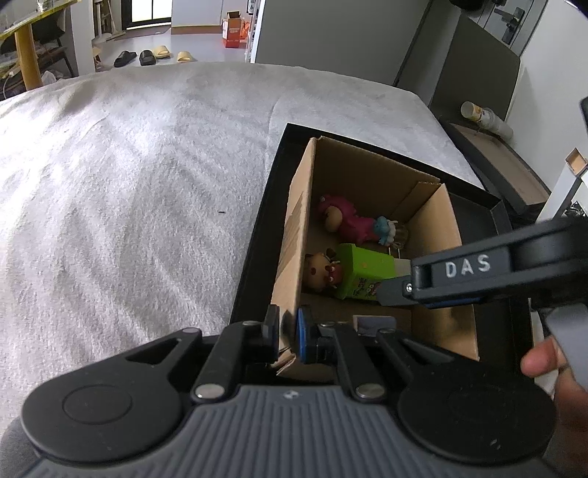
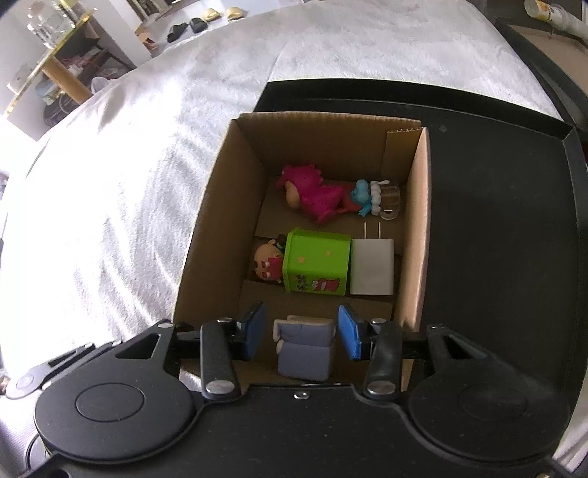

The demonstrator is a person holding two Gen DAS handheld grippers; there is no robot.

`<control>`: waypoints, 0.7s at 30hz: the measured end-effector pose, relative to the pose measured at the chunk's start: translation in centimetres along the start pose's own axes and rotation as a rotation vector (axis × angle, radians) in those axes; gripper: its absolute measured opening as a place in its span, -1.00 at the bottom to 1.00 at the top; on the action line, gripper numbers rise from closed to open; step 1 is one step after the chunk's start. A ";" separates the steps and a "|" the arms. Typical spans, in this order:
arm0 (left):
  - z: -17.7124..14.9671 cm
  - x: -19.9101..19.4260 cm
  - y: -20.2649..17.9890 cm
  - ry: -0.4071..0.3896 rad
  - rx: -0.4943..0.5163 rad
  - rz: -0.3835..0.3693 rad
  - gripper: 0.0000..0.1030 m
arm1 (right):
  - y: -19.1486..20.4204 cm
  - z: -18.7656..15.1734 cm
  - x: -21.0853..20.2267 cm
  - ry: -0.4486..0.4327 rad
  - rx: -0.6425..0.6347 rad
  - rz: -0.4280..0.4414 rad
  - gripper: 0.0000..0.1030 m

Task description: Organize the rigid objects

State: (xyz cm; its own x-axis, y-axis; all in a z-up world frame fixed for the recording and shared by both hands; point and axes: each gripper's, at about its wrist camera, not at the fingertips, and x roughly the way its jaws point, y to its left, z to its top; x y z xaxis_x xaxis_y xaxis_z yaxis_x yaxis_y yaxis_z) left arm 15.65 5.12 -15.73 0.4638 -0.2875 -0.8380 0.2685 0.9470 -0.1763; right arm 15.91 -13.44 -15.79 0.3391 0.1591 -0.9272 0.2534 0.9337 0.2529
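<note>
A pale grey, plush bed cover point(image 1: 128, 176) fills most of the left wrist view, brightly lit and almost white in the right wrist view. Beyond its far edge lies a grey floor point(image 1: 205, 44) with two black slippers point(image 1: 134, 57) and two yellow slippers point(image 1: 172, 53). An orange carton point(image 1: 234, 30) stands farther back. A wooden table point(image 1: 27, 33) stands at the left, a grey wall panel point(image 1: 330, 33) behind the bed.
</note>
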 end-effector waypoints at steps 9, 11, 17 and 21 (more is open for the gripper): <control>1.3 -1.6 -0.4 -0.003 0.005 0.057 -0.76 | -0.6 -0.7 -3.3 -0.074 -0.014 0.010 0.19; 1.6 -2.2 -0.5 -0.001 0.002 0.065 -0.68 | -0.9 -0.8 -4.3 -0.097 -0.010 0.011 0.30; 2.6 -4.6 -1.4 -0.041 0.010 0.107 -0.08 | -2.5 -1.3 -7.3 -0.170 0.020 0.014 0.67; 3.0 -6.2 -2.2 -0.056 0.018 0.111 0.24 | -3.6 -1.9 -9.0 -0.215 0.039 0.010 0.84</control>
State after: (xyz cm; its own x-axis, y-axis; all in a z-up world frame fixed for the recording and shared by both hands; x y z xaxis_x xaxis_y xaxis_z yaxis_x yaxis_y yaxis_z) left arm 14.68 4.36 -8.59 0.5377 -0.1894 -0.8216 0.2279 0.9708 -0.0747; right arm 10.24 -17.62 -8.90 0.5265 0.0926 -0.8451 0.2822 0.9186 0.2765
